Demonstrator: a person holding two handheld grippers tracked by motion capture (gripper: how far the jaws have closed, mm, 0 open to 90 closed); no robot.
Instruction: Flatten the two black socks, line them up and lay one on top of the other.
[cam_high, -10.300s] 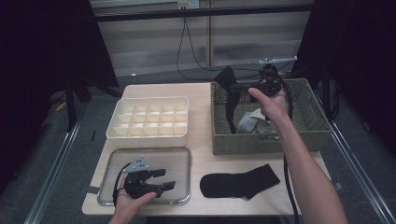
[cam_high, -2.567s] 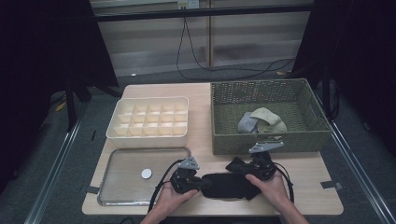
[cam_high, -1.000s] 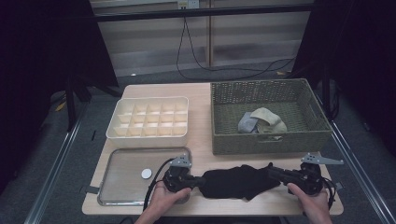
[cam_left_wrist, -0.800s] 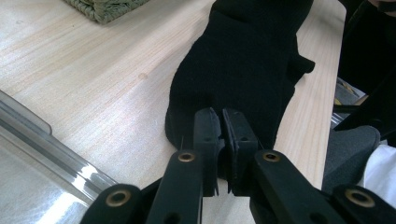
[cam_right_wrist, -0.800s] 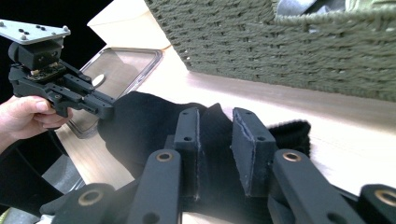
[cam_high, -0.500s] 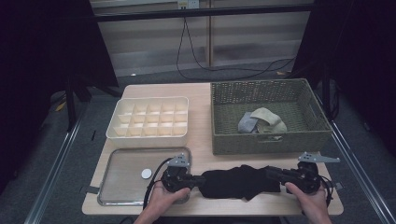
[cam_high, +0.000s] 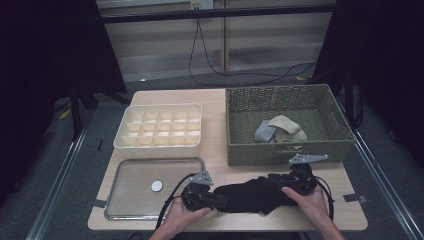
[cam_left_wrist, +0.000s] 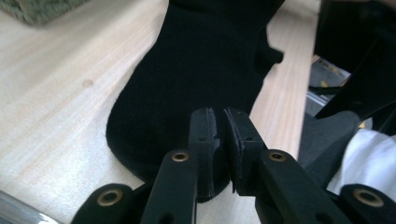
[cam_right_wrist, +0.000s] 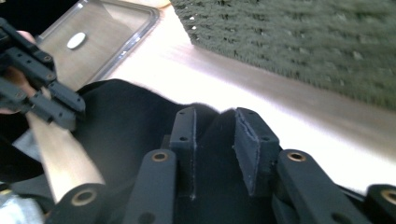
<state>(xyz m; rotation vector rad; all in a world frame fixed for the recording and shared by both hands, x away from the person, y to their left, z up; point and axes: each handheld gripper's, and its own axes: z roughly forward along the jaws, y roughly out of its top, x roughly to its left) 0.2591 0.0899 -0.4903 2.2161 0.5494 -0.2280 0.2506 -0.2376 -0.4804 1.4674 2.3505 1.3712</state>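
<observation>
Two hands low and level, left gripper (cam_high: 216, 199) clamping black sock (cam_high: 250, 195), right gripper (cam_high: 274, 181) jaws just opening.

Ten seconds back my right gripper (cam_high: 278, 181) hangs over the basket (cam_high: 240, 125) holding a dark sock up, and my left gripper (cam_high: 220, 199) rests in the tray (cam_high: 125, 200); now both sit low in the frame at the table's near edge, on either end of the black sock (cam_high: 250, 195). Within the last second my right gripper slides in from the lower right toward the middle, and the sock bunches shorter. My right jaws have just been opening, with sock cloth between them.
</observation>
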